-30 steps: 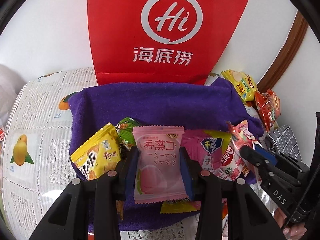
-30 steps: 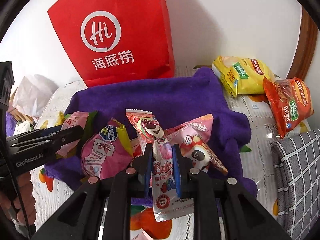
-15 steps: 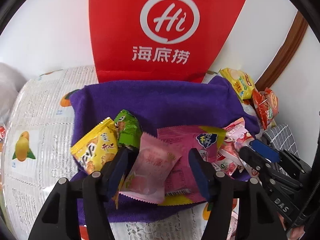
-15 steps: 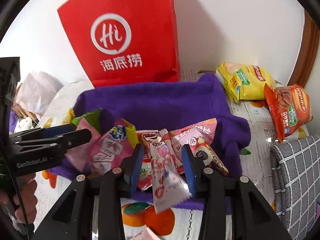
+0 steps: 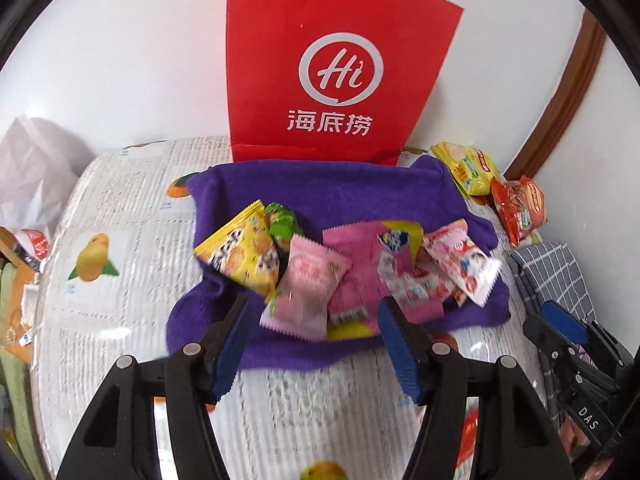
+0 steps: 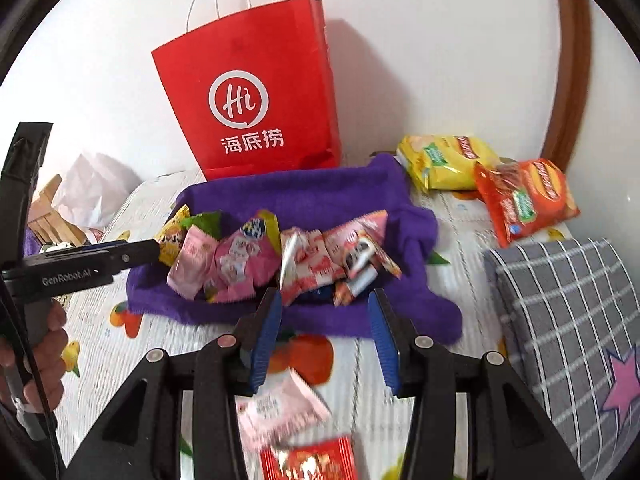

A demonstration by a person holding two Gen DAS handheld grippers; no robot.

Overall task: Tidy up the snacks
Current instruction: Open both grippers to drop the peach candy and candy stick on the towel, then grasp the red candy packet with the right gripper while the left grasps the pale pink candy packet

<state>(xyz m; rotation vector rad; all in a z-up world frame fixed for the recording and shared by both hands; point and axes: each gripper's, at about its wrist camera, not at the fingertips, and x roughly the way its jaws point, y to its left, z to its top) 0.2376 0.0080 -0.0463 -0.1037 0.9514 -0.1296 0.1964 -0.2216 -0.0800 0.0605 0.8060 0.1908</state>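
While both claws hang over the near edge of the purple towel, we see the left claw released, jaws apart with nothing between the pads, and the right claw likewise released and empty. Snacks lie in a loose row on the towel: yellow pack, green pack, pink peach pack just past the left claw's tips, big pink pack, and the strawberry-print packs just past the right claw. Peach pack overlaps the yellow and big pink ones. Red bag stands upright behind the towel against the wall. Yellow chip bag and orange chip bag sit off the towel to the right, touching each other. Two more packs, a pink one and a red one, lie on the printed worktop cover below the right claw. Frames are motion-blurred.
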